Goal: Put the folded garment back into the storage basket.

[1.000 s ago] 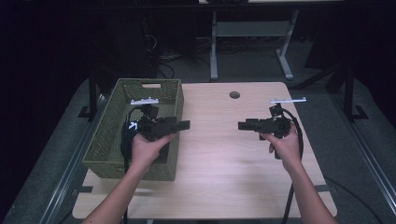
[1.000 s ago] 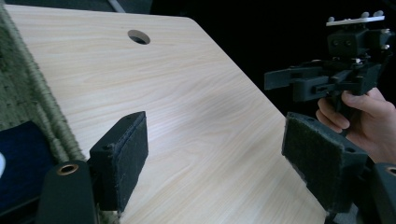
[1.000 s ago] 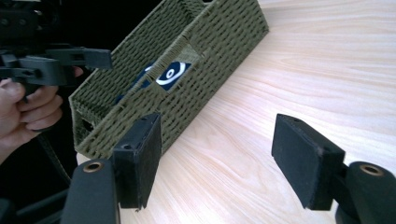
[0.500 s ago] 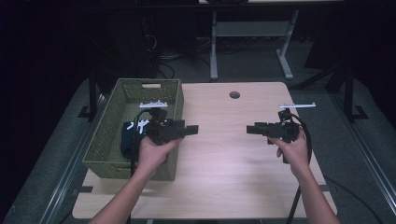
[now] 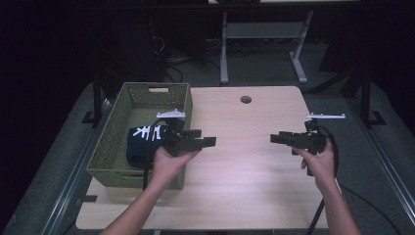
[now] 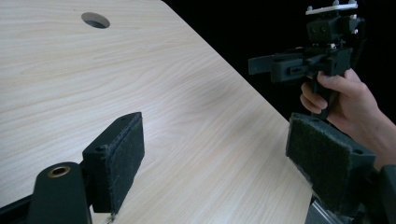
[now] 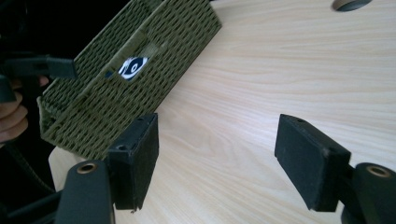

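Since a second ago the left hand-held gripper (image 5: pixel 208 142) has slid rightward off the basket's near corner and out over the bare wood, while the right hand-held gripper (image 5: pixel 276 139) has drifted outward toward the right edge of the worktop (image 5: pixel 244 196) and a little lower, so the two now stand well apart. At the far left, the olive woven basket (image 5: pixel 110 156) sits on the worktop's left end with a dark blue folded cloth with white markings (image 5: pixel 144 139) lying inside it. Just beside its right wall, the left forearm comes up from the bottom edge and the left hand (image 5: pixel 171 159) cups its tool from underneath, jaws level and pointing right; they have just been opening and stand wide with nothing between them. Across the bare wood, the right hand (image 5: pixel 320 164) grips its handle with the wrist bent, jaws level and pointing left; these too have just been opening, wide and empty.
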Demonstrator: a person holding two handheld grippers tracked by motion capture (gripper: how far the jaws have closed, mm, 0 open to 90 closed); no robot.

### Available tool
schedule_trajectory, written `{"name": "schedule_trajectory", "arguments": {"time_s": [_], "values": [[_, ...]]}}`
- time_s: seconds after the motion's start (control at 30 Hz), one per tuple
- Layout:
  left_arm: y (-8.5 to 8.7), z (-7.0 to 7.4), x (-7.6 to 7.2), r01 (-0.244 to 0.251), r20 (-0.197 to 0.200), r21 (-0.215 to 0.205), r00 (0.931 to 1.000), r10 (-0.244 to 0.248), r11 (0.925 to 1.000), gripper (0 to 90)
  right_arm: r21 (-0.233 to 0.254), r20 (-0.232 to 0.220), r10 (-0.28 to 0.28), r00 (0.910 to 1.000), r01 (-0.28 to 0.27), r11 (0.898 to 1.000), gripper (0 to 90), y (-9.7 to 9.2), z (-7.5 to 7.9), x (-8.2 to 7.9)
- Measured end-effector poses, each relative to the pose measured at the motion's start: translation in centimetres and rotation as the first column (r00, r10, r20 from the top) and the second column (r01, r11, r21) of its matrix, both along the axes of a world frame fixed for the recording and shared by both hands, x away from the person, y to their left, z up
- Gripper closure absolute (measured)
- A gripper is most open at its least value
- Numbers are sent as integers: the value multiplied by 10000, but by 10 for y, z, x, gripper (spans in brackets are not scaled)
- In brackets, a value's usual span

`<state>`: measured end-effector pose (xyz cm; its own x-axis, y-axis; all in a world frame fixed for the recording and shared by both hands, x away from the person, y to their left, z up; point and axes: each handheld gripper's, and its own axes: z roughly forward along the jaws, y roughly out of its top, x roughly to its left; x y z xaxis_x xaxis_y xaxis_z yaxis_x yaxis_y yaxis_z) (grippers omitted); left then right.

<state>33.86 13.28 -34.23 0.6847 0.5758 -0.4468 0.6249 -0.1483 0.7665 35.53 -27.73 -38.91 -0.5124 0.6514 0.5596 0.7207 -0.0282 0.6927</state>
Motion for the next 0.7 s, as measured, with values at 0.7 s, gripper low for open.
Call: {"name": "schedule_trajectory", "arguments": {"time_s": [0.7], "values": [[-34, -19, -25, 846, 158, 93, 9963, -848, 9964, 194, -232, -134, -999, 9949, 996, 9948, 300, -47, -19, -29]]}}
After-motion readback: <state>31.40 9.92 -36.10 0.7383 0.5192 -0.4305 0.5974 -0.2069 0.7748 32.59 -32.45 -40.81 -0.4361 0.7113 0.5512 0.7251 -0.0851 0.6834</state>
